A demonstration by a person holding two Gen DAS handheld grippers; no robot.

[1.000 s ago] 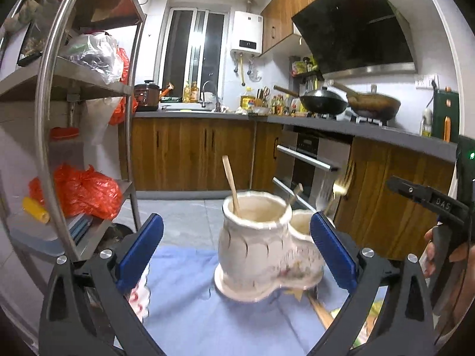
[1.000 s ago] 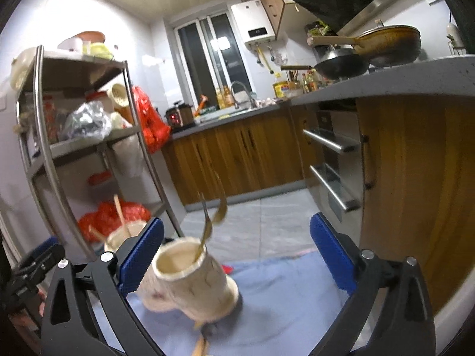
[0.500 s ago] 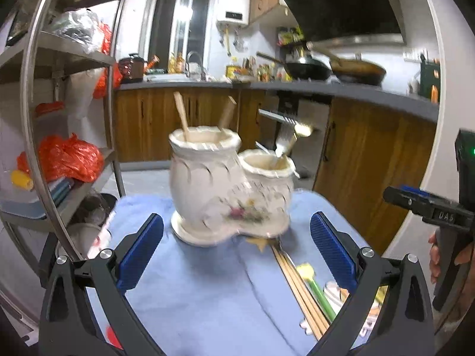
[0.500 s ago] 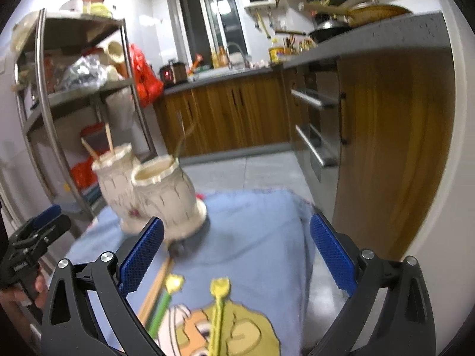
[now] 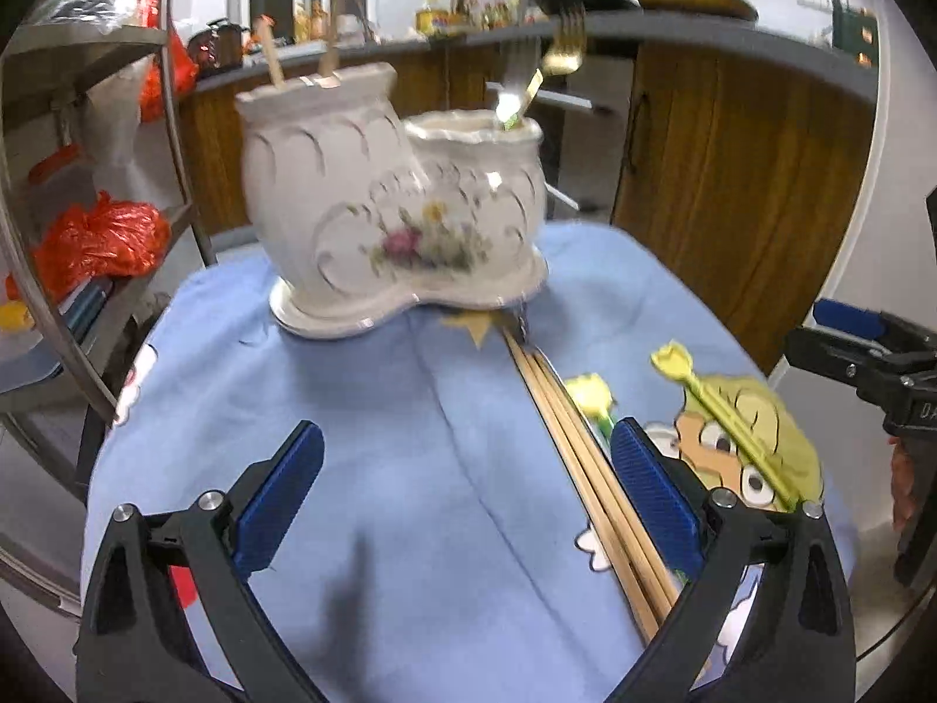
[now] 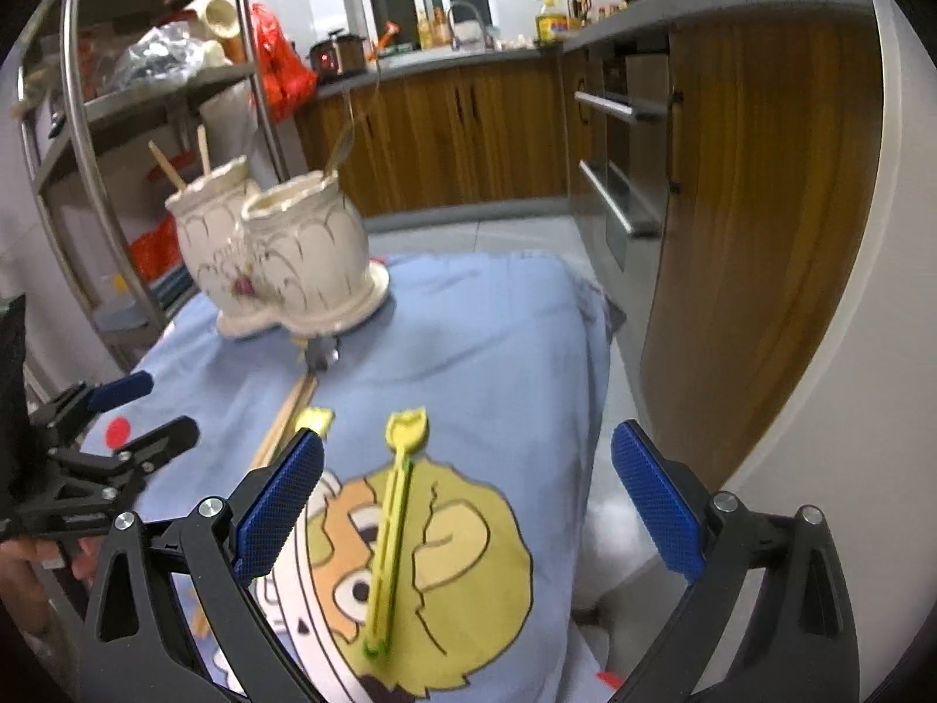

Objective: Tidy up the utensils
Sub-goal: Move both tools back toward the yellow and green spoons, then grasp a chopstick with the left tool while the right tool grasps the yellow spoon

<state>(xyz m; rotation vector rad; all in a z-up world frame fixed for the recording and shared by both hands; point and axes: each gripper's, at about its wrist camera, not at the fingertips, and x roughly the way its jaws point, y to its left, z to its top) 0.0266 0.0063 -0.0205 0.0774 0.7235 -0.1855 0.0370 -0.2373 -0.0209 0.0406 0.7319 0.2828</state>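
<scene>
Left hand-held gripper (image 5: 467, 491) spread, empty, above chopsticks (image 5: 585, 457). Right hand-held gripper (image 6: 467, 492) spread, empty, over yellow fork (image 6: 393, 518). Ceramic holder (image 5: 398, 217) at table's (image 5: 363, 468) far end.

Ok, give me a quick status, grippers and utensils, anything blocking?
Left gripper open, empty. Right gripper open, empty, above yellow utensil. Chopsticks on the cloth, holder upright behind. Nothing blocking.

Only partial white lettering, "DA", shows on the black body of the right gripper (image 5: 843, 345) at the frame's edge in the left wrist view; nothing else is legible.
</scene>
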